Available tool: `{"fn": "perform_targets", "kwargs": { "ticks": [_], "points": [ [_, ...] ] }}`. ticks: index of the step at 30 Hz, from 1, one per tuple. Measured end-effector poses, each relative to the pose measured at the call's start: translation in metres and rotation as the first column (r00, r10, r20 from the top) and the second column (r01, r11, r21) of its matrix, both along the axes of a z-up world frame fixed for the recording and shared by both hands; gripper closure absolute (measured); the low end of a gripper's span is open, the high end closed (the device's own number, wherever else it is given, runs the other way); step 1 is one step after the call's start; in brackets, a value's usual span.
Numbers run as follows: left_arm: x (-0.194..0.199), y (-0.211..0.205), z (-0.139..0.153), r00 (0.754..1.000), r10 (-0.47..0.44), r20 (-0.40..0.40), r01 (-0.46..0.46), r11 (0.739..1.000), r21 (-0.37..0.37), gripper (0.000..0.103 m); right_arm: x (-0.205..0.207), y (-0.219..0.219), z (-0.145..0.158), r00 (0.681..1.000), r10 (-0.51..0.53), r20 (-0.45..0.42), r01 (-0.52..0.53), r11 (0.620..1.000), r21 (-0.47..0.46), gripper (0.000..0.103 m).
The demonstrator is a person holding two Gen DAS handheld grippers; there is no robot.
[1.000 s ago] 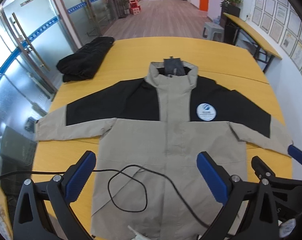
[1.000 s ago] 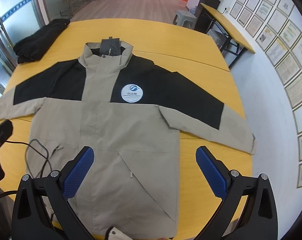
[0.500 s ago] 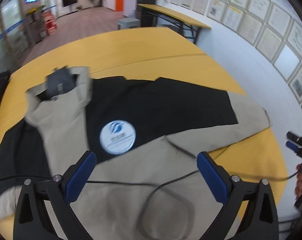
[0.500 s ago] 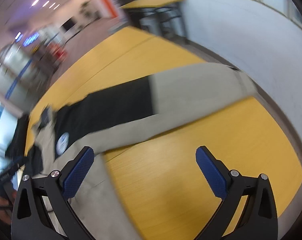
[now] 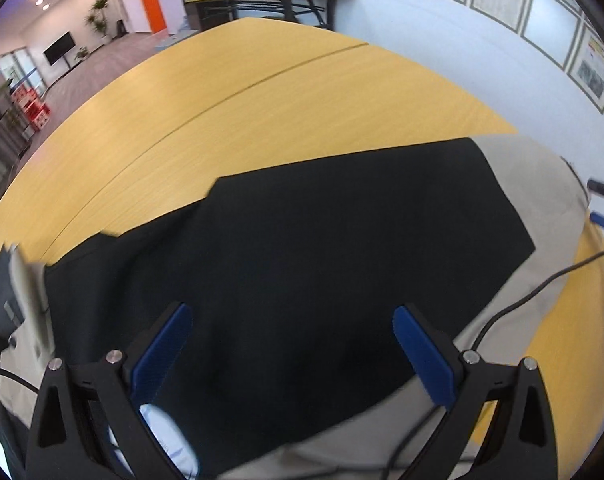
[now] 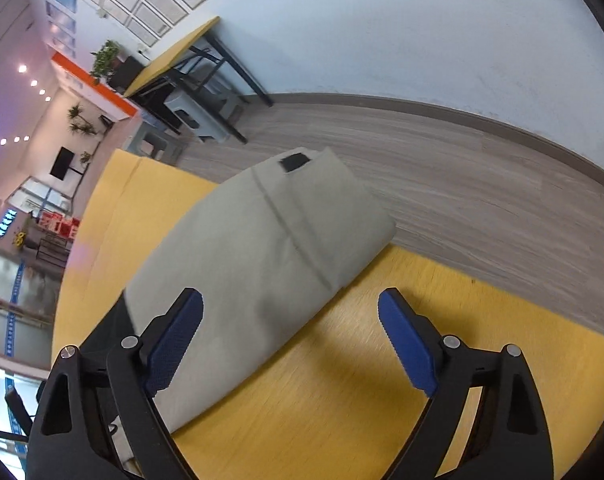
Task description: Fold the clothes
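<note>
1. Right gripper hangs over the sleeve end of the jacket, jaws spread but closing, nothing pinched; the left pad overlaps the cloth, the right pad is over bare table. Likely lining up to take the sleeve for an inward fold.
2. Left gripper spread wide above the jacket's black shoulder panel, gripping nothing.
3. Jacket lies flat on the yellow table: sleeve runs toward 2 o'clock in the left view, cuff at the table edge.
4. Cloth: beige with black upper panels, smooth, lightly creased; a black tab at the cuff. A cable lies across the sleeve.
</note>
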State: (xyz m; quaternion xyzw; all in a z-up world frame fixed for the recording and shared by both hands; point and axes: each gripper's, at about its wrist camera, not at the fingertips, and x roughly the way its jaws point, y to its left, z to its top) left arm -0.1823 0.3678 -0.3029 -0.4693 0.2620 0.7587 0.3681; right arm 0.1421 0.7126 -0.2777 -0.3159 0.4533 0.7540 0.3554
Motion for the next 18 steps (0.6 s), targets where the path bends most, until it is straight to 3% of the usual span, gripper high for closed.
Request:
{"fn": "perform_targets", "kwargs": {
  "ticks": [6, 8, 10, 14, 18],
  "points": [
    [0.006, 0.015, -0.023, 0.999, -0.038, 0.005, 0.038, 0.999, -0.024, 0.000, -0.008, 0.006, -0.005, 0.995, -0.019, 0.098, 0.010, 0.996, 0.093, 0.008],
    [0.009, 0.013, -0.025, 0.999, -0.039, 0.001, 0.039, 0.999, -0.013, 0.000, -0.012, -0.004, -0.005, 0.990, -0.023, 0.142, 0.003, 0.991, 0.136, 0.015],
    [0.011, 0.009, -0.025, 0.999, -0.036, 0.002, 0.036, 0.999, 0.005, 0.000, -0.009, -0.006, -0.007, 0.985, -0.049, 0.166, 0.022, 0.986, 0.164, 0.044],
    [0.012, -0.001, -0.025, 0.999, -0.036, 0.008, 0.036, 0.999, 0.032, 0.000, 0.002, -0.003, -0.010, 0.987, -0.100, 0.123, 0.083, 0.986, 0.141, 0.079],
    [0.015, -0.010, -0.023, 0.999, -0.035, 0.006, 0.035, 0.998, 0.043, 0.000, 0.012, -0.001, -0.007, 0.991, -0.115, 0.064, 0.107, 0.987, 0.119, 0.094]
  ]
}}
